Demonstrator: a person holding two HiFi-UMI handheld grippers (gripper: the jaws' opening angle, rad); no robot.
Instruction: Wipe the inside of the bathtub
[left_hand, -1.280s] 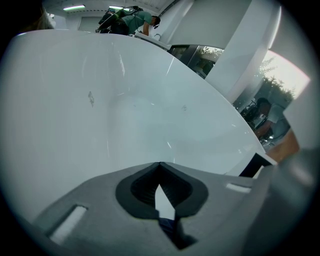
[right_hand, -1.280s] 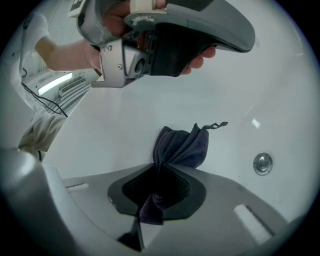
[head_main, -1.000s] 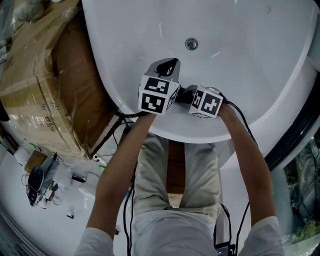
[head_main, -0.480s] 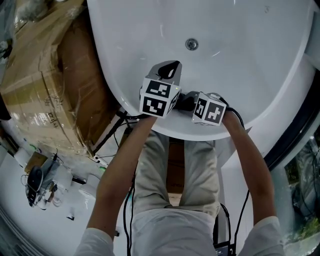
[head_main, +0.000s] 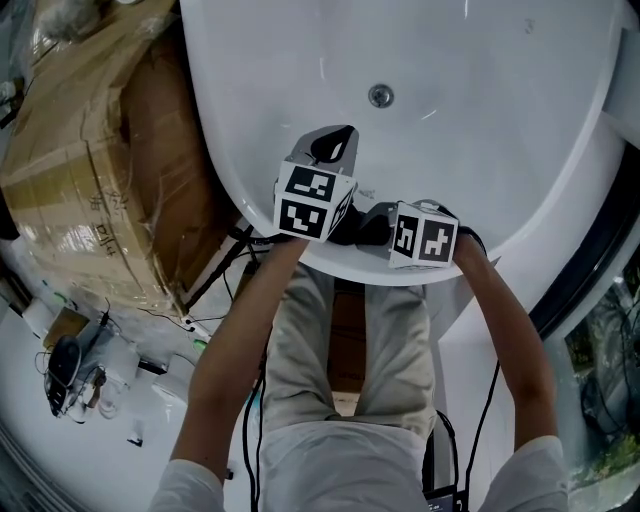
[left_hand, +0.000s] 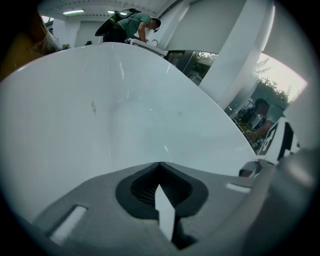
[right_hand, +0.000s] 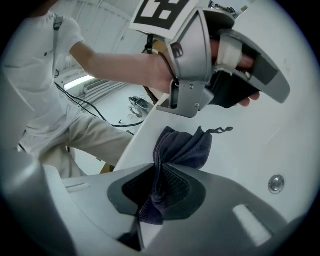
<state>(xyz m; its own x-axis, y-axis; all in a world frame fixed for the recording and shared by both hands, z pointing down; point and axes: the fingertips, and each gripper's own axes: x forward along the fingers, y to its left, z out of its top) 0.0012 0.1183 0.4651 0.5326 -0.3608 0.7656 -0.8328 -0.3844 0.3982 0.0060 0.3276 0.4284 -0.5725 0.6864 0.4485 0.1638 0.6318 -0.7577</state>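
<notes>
Bathtub (head_main: 500, 120) beside cardboard box (head_main: 90, 170); left gripper (head_main: 338, 135) crowds right gripper (right_hand: 152, 172) clamping cloth (right_hand: 185, 147).

Glossy bathtub (head_main: 500, 130), fuzzy cloth (right_hand: 185, 147); cardboard box (head_main: 90, 150)

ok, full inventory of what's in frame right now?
tub: one, white, upper head view
drain: one, metal, tub floor
cloth: one, dark, pinched in the right gripper
box: one, brown cardboard under plastic wrap, left of the tub
cables: several, black, floor between box and legs
bystander: one, green top, far behind the tub
left gripper: one, grey, jaws together, empty, over the tub's near wall
right gripper: one, grey, shut on the cloth, by the near rim
arms: two, bare, reaching to the grippers
trousers: one pair, beige, below the rim
</notes>
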